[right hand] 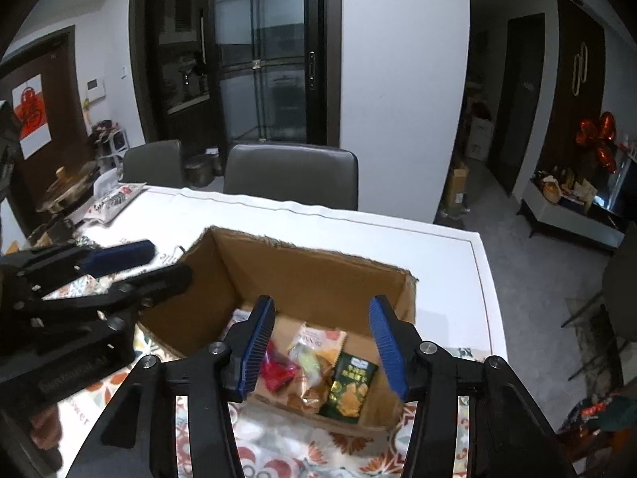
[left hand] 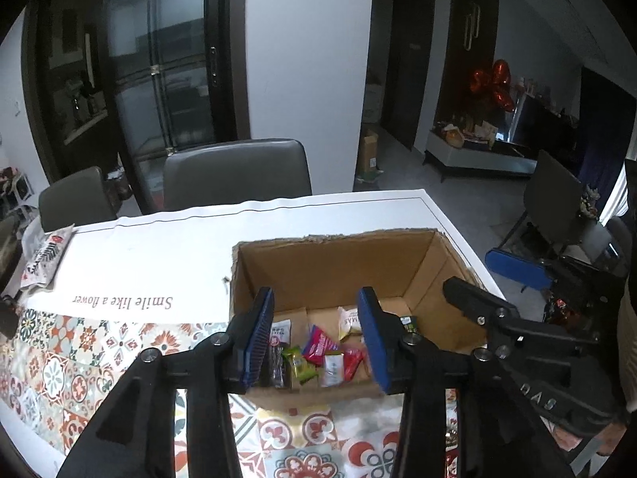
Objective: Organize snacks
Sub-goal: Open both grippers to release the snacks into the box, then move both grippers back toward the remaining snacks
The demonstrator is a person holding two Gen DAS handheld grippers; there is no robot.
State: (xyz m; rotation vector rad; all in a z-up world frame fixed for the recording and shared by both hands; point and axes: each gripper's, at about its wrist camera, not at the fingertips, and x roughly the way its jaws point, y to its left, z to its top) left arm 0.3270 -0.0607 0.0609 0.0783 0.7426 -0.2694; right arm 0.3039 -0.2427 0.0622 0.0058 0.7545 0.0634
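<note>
Cardboard box (left hand: 330,267), open-topped with a ragged torn rim, standing on a white table (left hand: 159,247) partly covered by a patterned tile-print cloth (left hand: 59,358); small wrapped snacks (left hand: 318,352) loose on the box floor, among them a red packet, a green one and several white ones; in the right wrist view a dark green chip bag (right hand: 350,386) and an orange-and-white bag (right hand: 318,342) on the same floor; left gripper (left hand: 316,334) above the box's near wall, blue-padded jaws apart, nothing between them; right gripper (right hand: 322,342) likewise over the near wall, jaws apart and empty; both tilted down into the box; printed pouch (left hand: 43,259) at the table's far left edge; two grey chairs (left hand: 239,171) behind the table.
</note>
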